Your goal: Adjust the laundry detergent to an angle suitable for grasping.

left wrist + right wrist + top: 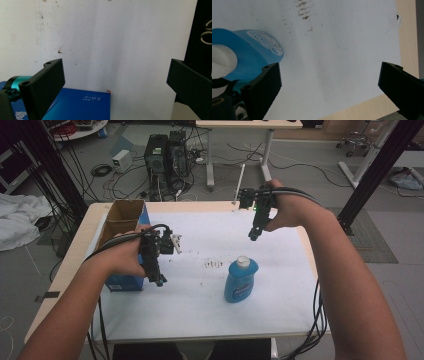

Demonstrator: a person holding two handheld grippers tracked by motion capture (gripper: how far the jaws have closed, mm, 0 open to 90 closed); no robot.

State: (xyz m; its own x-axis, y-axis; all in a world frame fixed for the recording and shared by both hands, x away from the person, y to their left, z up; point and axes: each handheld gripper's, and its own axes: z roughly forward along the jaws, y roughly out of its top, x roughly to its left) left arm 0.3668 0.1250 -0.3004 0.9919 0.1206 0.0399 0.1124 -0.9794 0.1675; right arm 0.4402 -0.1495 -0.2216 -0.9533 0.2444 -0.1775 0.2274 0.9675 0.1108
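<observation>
Both grippers hung wide open and empty above the white sheet [200,300]: the left gripper [159,281] beside the box [122,220], the right gripper [253,236] behind the blue bottle [240,281], which stood upright mid-sheet.

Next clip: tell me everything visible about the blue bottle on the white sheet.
The blue bottle looks like glossy plastic, flattened in shape with rounded shoulders, and has a white cap on top and a printed label on its front; the text is too small to read. It stands upright on the white sheet, near the sheet's middle and toward the person's side. Nothing grips or touches it. The right gripper view shows its cap and label from above, beside the open right gripper.
</observation>
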